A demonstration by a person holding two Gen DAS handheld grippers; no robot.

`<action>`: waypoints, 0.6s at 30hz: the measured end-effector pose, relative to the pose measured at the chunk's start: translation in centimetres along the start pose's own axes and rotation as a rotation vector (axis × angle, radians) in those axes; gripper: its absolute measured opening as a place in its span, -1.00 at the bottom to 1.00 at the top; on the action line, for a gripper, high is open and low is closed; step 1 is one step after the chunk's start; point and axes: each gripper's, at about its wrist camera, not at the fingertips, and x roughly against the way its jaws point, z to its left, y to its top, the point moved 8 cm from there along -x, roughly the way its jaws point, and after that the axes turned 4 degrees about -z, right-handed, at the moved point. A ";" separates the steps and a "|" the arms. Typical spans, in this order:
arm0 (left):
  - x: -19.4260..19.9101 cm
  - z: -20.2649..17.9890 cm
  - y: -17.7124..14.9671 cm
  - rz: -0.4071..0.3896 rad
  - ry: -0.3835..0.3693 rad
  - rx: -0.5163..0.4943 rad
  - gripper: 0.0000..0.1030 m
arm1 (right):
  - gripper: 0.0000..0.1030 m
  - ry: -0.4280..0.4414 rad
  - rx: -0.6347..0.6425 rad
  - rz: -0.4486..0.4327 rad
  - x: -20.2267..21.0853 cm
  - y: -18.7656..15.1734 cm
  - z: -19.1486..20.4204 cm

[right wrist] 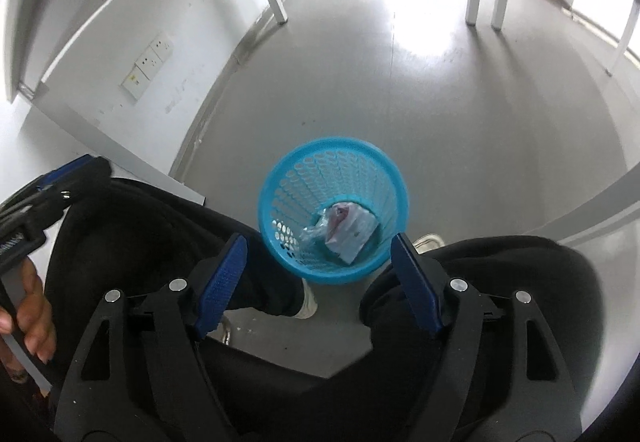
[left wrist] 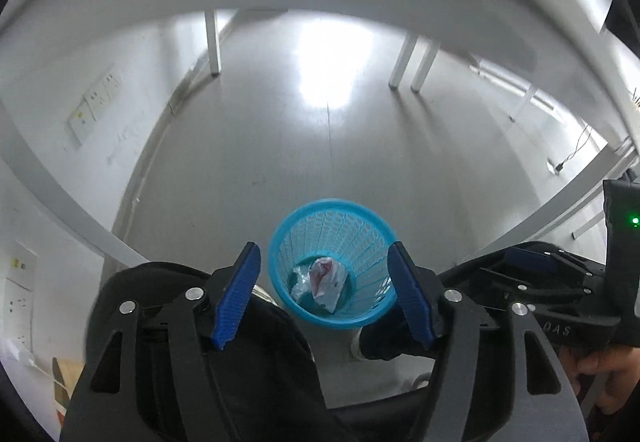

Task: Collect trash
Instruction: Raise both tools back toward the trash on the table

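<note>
Blue basket [right wrist: 384,170]: upright on the floor [right wrist: 460,102], mouth up, crumpled wrappers [right wrist: 348,230] inside.
Your left gripper [left wrist: 324,294]: fingers spread, empty.
Your right gripper [right wrist: 316,282]: fingers spread, empty.

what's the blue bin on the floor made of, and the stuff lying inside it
Blue bin: looks like moulded plastic, glossy rim, walls pierced with regular slots. Inside, a crumpled white wrapper with pink print, probably paper or thin film, and a clear crinkled piece, likely plastic film.
</note>
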 end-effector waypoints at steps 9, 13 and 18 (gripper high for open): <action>7.4 -0.3 1.9 -0.178 -0.023 -0.031 0.54 | 0.60 0.022 0.029 -0.202 9.1 1.4 2.0; 10.3 -0.7 3.6 -0.247 -0.039 -0.039 0.75 | 0.71 0.017 0.057 -0.298 13.1 2.9 2.7; 13.8 -1.8 6.0 -0.341 -0.032 -0.106 0.87 | 0.81 0.016 0.068 -0.413 17.5 5.8 3.5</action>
